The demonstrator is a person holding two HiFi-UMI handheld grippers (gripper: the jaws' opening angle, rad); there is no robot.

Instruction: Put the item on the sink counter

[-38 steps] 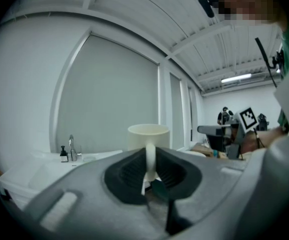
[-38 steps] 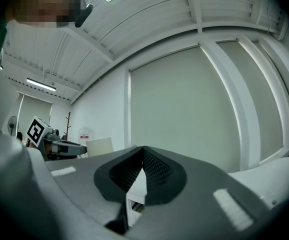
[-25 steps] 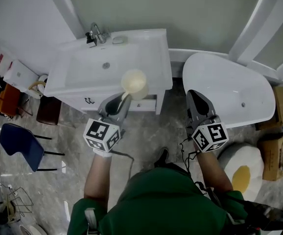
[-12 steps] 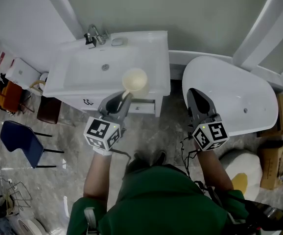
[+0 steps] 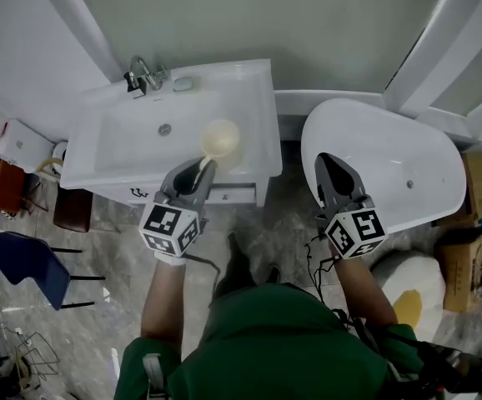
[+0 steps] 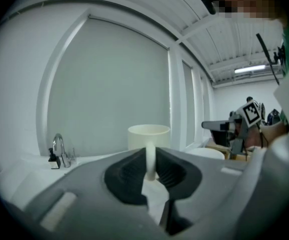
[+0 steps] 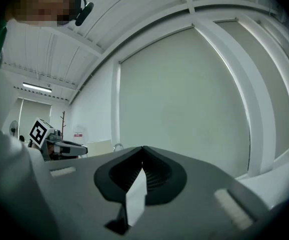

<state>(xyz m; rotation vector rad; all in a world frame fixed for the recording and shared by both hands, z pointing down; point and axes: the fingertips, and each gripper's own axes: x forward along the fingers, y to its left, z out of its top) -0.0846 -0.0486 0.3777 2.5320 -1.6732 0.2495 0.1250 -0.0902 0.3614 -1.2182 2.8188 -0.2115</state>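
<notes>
With the left hand-held gripper (image 5: pixel 201 167) nearly closed, clamped on the thin handle (image 6: pixel 150 159) of the cream cup (image 5: pixel 221 138): cup upright straight ahead of the jaws, right of the faucet (image 5: pixel 143 75) and nearer the person, above the right front part of the sink worktop (image 5: pixel 253 98). Judged the nearer hand for the set-down; right hand-held gripper (image 5: pixel 331 163) shut on nothing, farther right of the faucet, over the bathtub (image 5: pixel 391 157). Cannot tell whether the cup's base touches the worktop: hidden behind the jaws in the left gripper view, seen only from above in the head view.
</notes>
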